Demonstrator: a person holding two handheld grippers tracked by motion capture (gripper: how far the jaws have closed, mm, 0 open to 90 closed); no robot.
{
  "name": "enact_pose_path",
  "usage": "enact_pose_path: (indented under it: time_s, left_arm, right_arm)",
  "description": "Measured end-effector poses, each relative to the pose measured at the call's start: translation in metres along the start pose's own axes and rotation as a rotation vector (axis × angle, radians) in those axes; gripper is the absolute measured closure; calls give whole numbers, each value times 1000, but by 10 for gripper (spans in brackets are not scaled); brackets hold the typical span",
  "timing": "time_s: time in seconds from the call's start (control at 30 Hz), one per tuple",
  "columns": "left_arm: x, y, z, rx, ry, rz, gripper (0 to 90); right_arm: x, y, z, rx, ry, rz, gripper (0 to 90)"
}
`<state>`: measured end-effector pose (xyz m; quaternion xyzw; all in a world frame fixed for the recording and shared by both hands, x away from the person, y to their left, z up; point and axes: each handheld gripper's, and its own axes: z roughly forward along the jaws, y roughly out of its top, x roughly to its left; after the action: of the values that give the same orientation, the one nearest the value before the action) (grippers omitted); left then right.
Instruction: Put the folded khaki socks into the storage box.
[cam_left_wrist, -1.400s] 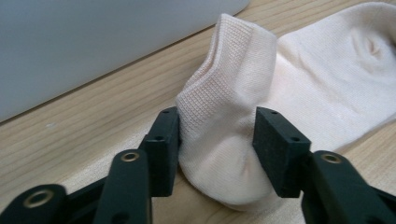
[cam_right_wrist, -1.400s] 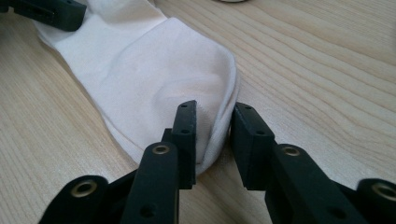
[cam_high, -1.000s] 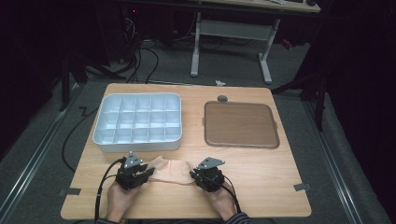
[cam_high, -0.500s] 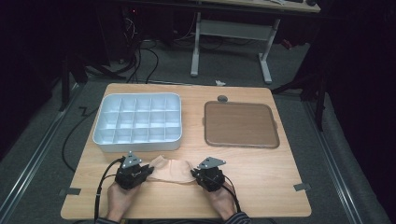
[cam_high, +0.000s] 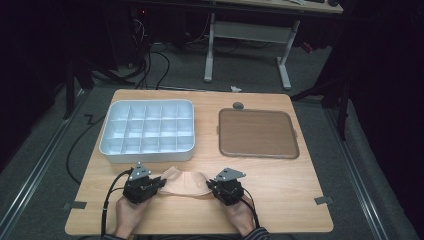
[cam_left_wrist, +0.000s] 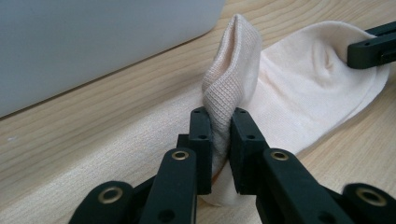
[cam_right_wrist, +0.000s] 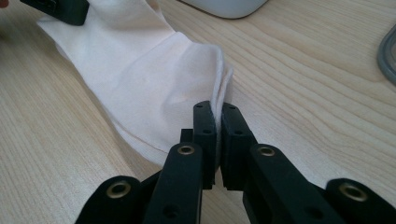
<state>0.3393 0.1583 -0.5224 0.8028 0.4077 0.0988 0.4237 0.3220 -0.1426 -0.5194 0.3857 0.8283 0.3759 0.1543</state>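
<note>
A cream sock (cam_high: 184, 182) lies flat on the wooden table near its front edge, stretched between both grippers. My left gripper (cam_high: 156, 185) is shut on the sock's ribbed cuff (cam_left_wrist: 229, 88), which stands up in a fold between the jaws. My right gripper (cam_high: 213, 188) is shut on the opposite end of the sock (cam_right_wrist: 154, 84), pinching its thin edge. In the left gripper view the right gripper's jaw tip (cam_left_wrist: 371, 45) shows at the sock's far end. In the right gripper view the left gripper's jaw (cam_right_wrist: 60, 8) shows at the top left.
A white compartment tray (cam_high: 148, 149) stands just behind the sock on the left. A brown flat tray (cam_high: 257, 132) lies at the back right, with a small grey disc (cam_high: 238, 105) behind it. A person's hands hold both grippers at the table's front edge.
The sock has been drawn a little flatter and wider between the two grippers. Both grippers keep their hold and hardly shift.
</note>
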Motion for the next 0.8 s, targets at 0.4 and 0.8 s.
enact_pose_path:
  time_s: [0.4, 0.8]
  left_arm:
    - [-13, 15, 2, -4, -3, 39, 809]
    - [-24, 25, 11, -12, -20, 67, 809]
  right_arm:
    - [-8, -2, -12, -31, -12, 17, 865]
    - [-19, -7, -23, -34, -38, 32, 864]
